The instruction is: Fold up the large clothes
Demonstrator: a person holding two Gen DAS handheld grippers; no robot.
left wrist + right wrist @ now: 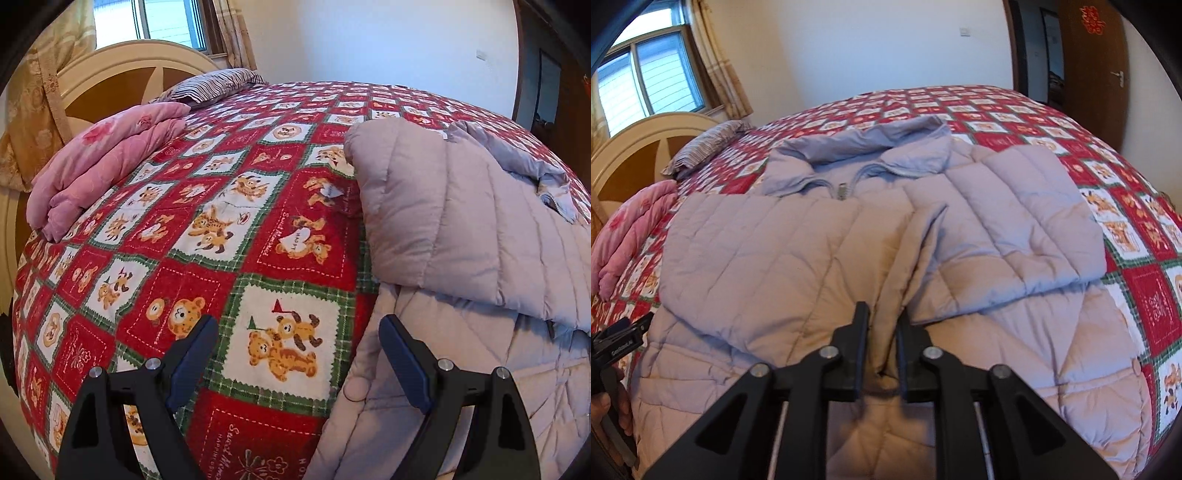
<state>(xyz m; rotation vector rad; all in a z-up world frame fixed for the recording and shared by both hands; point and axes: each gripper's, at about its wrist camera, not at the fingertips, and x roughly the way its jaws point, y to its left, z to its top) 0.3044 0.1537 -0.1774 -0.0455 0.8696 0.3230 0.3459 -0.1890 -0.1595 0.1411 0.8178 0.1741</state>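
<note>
A pale lilac quilted jacket [775, 251] lies front up on the bed, collar [871, 147] at the far end and both sleeves folded in across the chest. My right gripper [882, 314] hovers over the middle, its jaws nearly together with a ridge of the right sleeve [997, 229] pinched between them. The left gripper [299, 325] stands wide open and holds nothing. It sits low over the bedspread [221, 221], one finger above the edge of the jacket [461, 229]. From the right wrist view, the left gripper [617, 339] and a hand show at the left edge.
The bear-patterned red bedspread [1145, 295] covers the whole bed. A folded pink quilt [103, 158] and a striped pillow [214, 83] lie by the cream headboard [122, 66]. A window is behind it. A brown door [1093, 55] stands past the bed's far right corner.
</note>
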